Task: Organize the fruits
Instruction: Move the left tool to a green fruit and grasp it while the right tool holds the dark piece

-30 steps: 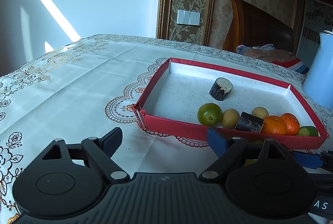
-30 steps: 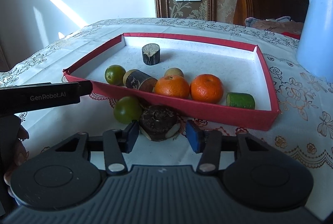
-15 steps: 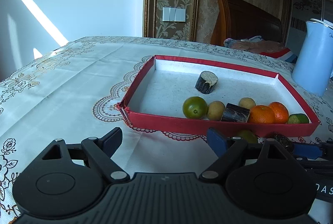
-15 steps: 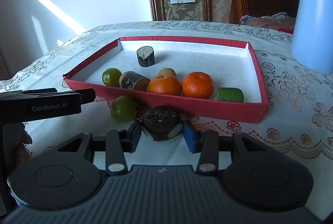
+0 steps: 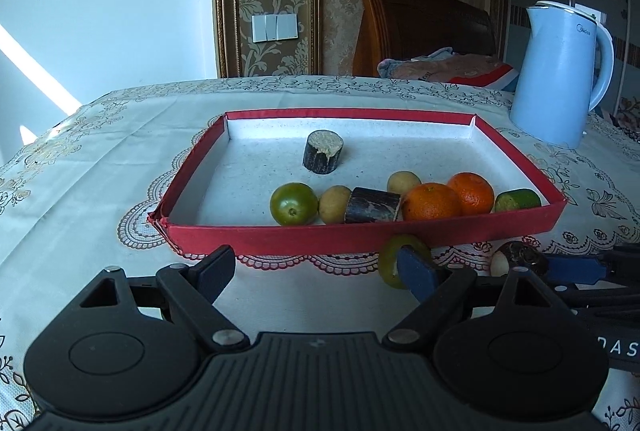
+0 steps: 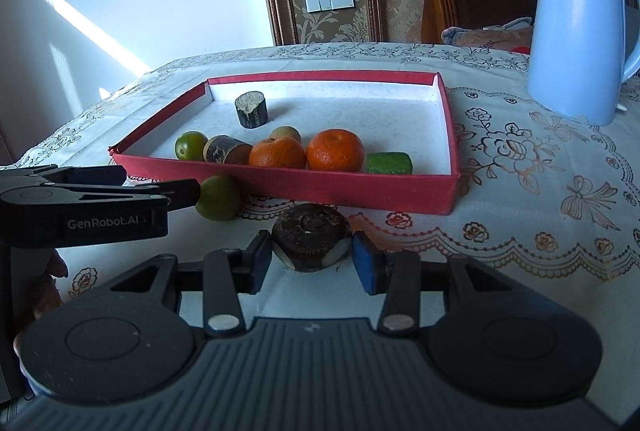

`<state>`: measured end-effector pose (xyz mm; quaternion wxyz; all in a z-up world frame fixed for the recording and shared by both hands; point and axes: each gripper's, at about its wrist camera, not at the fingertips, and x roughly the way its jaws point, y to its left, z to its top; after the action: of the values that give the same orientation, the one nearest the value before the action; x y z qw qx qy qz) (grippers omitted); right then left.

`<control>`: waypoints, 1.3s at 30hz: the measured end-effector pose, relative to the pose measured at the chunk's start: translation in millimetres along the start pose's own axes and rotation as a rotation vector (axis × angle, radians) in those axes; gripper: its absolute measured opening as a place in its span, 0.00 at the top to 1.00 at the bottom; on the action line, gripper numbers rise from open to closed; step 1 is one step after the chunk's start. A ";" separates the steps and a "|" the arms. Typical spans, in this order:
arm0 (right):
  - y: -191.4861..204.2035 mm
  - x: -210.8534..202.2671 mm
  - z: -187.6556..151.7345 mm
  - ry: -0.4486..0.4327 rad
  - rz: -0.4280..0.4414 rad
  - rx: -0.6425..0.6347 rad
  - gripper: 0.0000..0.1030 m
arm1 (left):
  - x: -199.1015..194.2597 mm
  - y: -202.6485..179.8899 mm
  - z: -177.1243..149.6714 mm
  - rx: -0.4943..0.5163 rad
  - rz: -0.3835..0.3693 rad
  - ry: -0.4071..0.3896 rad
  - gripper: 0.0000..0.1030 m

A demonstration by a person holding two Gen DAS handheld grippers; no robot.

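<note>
A red tray (image 5: 360, 237) (image 6: 360, 187) holds two oranges (image 6: 335, 150), a green fruit (image 5: 294, 203), small tan fruits, dark sugarcane pieces (image 5: 322, 151) and a green block (image 6: 389, 163). On the cloth before the tray lie a loose green fruit (image 6: 218, 197) (image 5: 388, 255) and a dark water chestnut (image 6: 310, 236) (image 5: 520, 255). My right gripper (image 6: 312, 263) is open, its pads on either side of the chestnut with a small gap. My left gripper (image 5: 316, 271) is open and empty; its right finger stands in front of the loose green fruit.
A light blue electric kettle (image 5: 560, 79) (image 6: 580, 31) stands on the table to the right behind the tray. The table has a white embroidered cloth (image 5: 80, 171). A wooden headboard and bedding lie beyond the table's far edge.
The left gripper has swung right, so the tray sits centred and the kettle shows fully. The right gripper has closed in slightly around the chestnut, which has not moved.
</note>
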<state>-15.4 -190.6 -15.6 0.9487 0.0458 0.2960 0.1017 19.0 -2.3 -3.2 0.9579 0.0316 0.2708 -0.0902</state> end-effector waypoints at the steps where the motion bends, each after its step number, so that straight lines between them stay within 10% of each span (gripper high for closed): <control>1: -1.0 -0.1 -0.6 0.000 0.005 0.004 0.59 | -3.5 -0.8 -1.0 0.003 -0.002 -0.025 0.14; 39: -4.9 2.6 -1.5 0.003 0.011 0.034 0.59 | 32.2 -30.6 3.6 -0.025 0.056 0.123 0.14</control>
<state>-13.4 -194.8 -19.0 0.9467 0.0631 0.2989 0.1018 41.9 -37.6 -17.4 0.9419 0.0329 0.3293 -0.0577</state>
